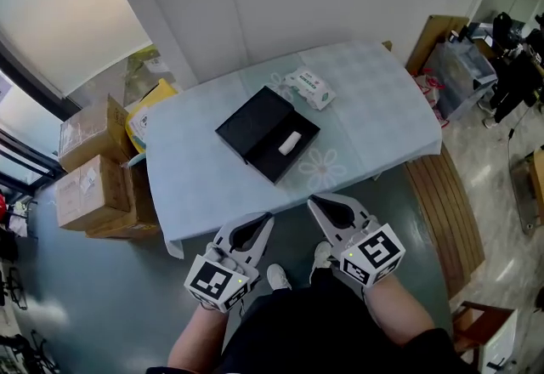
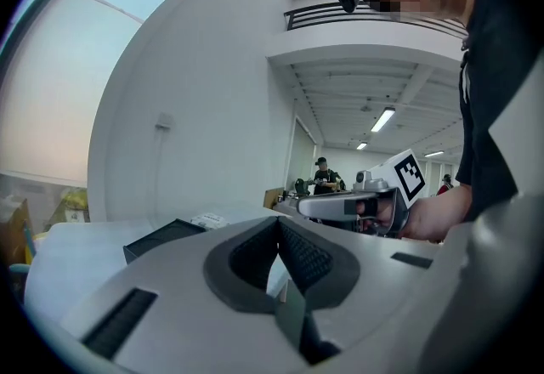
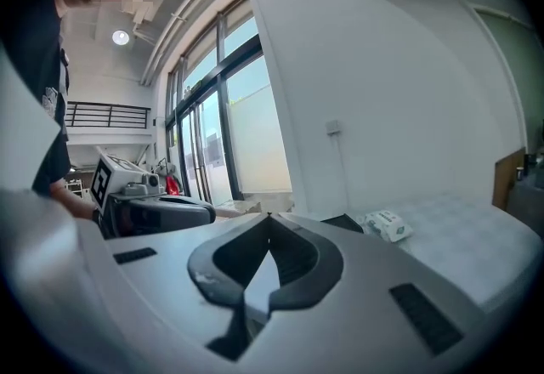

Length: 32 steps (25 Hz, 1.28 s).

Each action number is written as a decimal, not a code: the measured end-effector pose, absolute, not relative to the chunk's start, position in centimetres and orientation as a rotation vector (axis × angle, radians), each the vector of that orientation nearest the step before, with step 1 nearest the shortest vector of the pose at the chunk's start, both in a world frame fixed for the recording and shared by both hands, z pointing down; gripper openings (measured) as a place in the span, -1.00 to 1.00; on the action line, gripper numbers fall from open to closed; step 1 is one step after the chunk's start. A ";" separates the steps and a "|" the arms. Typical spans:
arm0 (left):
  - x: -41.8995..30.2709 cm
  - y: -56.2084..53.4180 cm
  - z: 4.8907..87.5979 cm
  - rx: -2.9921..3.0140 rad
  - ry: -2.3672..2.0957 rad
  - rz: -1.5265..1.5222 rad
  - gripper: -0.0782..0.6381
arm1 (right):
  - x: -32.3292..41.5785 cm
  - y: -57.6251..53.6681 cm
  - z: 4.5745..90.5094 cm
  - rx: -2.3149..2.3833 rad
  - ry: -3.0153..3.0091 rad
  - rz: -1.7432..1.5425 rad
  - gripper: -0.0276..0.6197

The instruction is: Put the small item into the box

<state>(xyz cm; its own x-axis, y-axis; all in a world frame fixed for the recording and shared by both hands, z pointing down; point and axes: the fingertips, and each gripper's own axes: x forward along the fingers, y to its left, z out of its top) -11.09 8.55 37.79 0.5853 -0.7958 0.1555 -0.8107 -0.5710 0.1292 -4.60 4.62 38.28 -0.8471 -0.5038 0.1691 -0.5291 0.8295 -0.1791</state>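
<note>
Hanging just off the near edge of the worktop (image 1: 374, 100), the left gripper (image 1: 268, 218) and right gripper (image 1: 311, 202) are holding their jaws pressed together on nothing. The item (image 1: 290, 142) is lying inside the open box (image 1: 246, 121) (task seemingly done). Any further reach is risking a nudge of the box toward the pack (image 1: 309, 87); bare worktop is lying to the right.
</note>
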 end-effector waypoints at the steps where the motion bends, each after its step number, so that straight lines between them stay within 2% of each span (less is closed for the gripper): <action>1: -11.1 8.7 38.0 2.635 -1.329 0.122 -0.76 | -4.6 4.7 38.6 0.837 -2.885 0.342 -0.89; 32: -12.8 11.7 38.8 2.697 -1.195 0.095 -0.76 | -6.0 8.5 39.3 0.979 -2.829 0.341 -0.89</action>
